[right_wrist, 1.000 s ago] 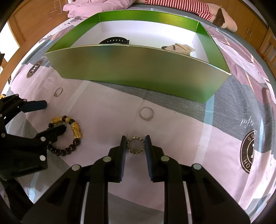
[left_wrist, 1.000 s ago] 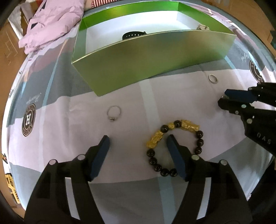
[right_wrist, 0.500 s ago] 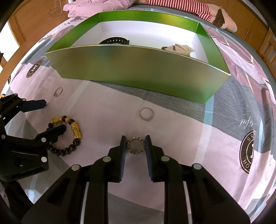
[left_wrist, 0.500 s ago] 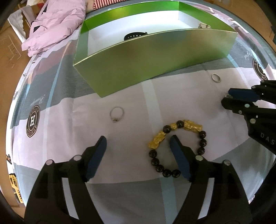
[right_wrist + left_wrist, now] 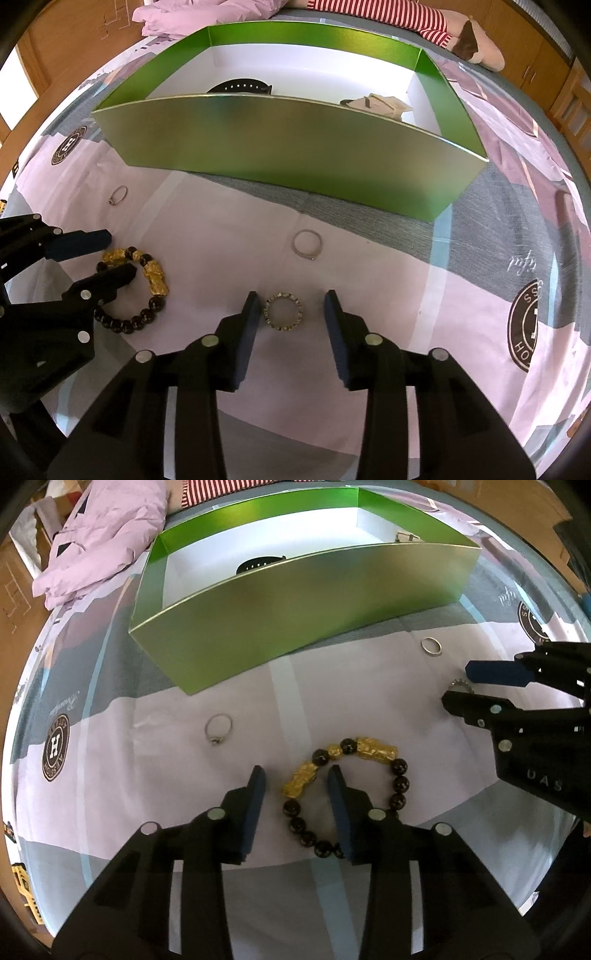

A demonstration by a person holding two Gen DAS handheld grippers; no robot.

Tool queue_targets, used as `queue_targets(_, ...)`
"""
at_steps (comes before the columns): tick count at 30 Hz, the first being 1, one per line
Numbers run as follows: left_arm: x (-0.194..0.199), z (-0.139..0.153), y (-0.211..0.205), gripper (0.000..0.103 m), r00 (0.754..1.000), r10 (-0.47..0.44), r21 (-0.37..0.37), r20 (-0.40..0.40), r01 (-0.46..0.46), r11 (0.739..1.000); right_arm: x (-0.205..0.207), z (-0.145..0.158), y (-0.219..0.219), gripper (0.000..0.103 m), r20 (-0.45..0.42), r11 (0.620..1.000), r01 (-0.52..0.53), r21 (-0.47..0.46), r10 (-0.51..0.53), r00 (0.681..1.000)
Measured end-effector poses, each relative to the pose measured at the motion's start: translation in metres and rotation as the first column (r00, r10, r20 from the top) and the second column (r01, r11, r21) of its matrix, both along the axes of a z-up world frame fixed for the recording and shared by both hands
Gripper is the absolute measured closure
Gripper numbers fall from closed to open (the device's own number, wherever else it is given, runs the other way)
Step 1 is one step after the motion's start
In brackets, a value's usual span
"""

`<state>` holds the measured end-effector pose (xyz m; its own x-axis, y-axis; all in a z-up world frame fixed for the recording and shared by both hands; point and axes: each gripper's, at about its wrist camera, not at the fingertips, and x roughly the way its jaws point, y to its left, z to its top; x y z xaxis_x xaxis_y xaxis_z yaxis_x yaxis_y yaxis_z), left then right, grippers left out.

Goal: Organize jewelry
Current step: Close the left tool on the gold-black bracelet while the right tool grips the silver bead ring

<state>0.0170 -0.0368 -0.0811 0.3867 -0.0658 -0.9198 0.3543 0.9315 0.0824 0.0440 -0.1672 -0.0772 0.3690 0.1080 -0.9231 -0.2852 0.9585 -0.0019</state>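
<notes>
Left gripper (image 5: pixel 297 775) closing, bracelet (image 5: pixel 347 794) gold charm between jaws, pads not pressing yet. Right gripper (image 5: pixel 290 302) opening, jaws clear of studded ring (image 5: pixel 283 312). Both lie on sheet (image 5: pixel 388 295) before green box (image 5: pixel 288 147).

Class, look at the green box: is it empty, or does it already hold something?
Not empty. Over the near wall of the green box, a black band and a pale item lie on its white floor. What else it holds, cannot tell.

Both grippers were pointed steeply downward; the left gripper (image 5: pixel 297 775) was being closed, the right gripper (image 5: pixel 290 302) opened.
</notes>
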Motion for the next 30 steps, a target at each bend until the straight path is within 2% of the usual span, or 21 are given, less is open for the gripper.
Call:
queue_targets(2,0.001,0.000,0.000,0.062,1.000,0.003,0.006,0.002,-0.003,1.000,0.000,0.000,0.000,0.065,-0.001,1.000,-0.002,0.003,0.002,1.000)
queue_targets(4,0.002,-0.001,0.001,0.047,1.000,0.019,0.038,0.018,-0.020,0.999,0.001,-0.001,0.001,0.065,-0.002,1.000,-0.003,0.004,0.003,1.000)
queue_targets(6,0.005,-0.002,0.006,0.043,0.999,0.039,0.036,0.018,-0.040,0.999,0.000,-0.001,0.000,0.065,-0.001,1.000,-0.004,0.000,0.004,1.000)
queue_targets(8,0.006,-0.002,0.009,0.043,0.999,0.053,0.014,0.006,-0.053,0.999,0.000,-0.001,0.000,0.065,0.000,1.000,-0.005,-0.001,0.005,1.000)
queue_targets(15,0.005,-0.002,0.005,0.042,0.999,0.051,0.032,0.016,-0.051,0.998,-0.003,-0.003,0.003,0.065,0.013,1.000,-0.007,-0.016,0.007,1.000)
queue_targets(19,0.006,-0.002,0.008,0.035,0.997,0.072,0.032,0.018,-0.073,0.997,-0.005,-0.004,0.005,0.064,0.021,1.000,-0.009,-0.024,0.009,1.000)
queue_targets(21,0.007,-0.002,0.010,0.035,0.997,0.080,0.023,0.016,-0.080,0.997,-0.005,-0.004,0.005,0.062,0.023,1.000,-0.008,-0.022,0.008,1.000)
queue_targets(24,0.006,-0.002,0.011,0.035,0.996,0.084,0.021,0.018,-0.084,0.996,-0.004,-0.005,0.004,0.055,0.026,1.000,-0.003,-0.024,0.003,1.000)
queue_targets(26,0.005,-0.002,0.011,0.035,0.996,0.087,0.020,0.023,-0.088,0.996,-0.004,-0.006,0.004,0.045,0.032,0.999,0.010,-0.040,-0.009,0.999)
queue_targets(30,0.003,-0.002,0.012,0.035,0.995,0.096,0.010,0.029,-0.097,0.995,-0.003,-0.007,-0.002,0.045,0.020,0.999,0.032,-0.014,-0.031,0.999)
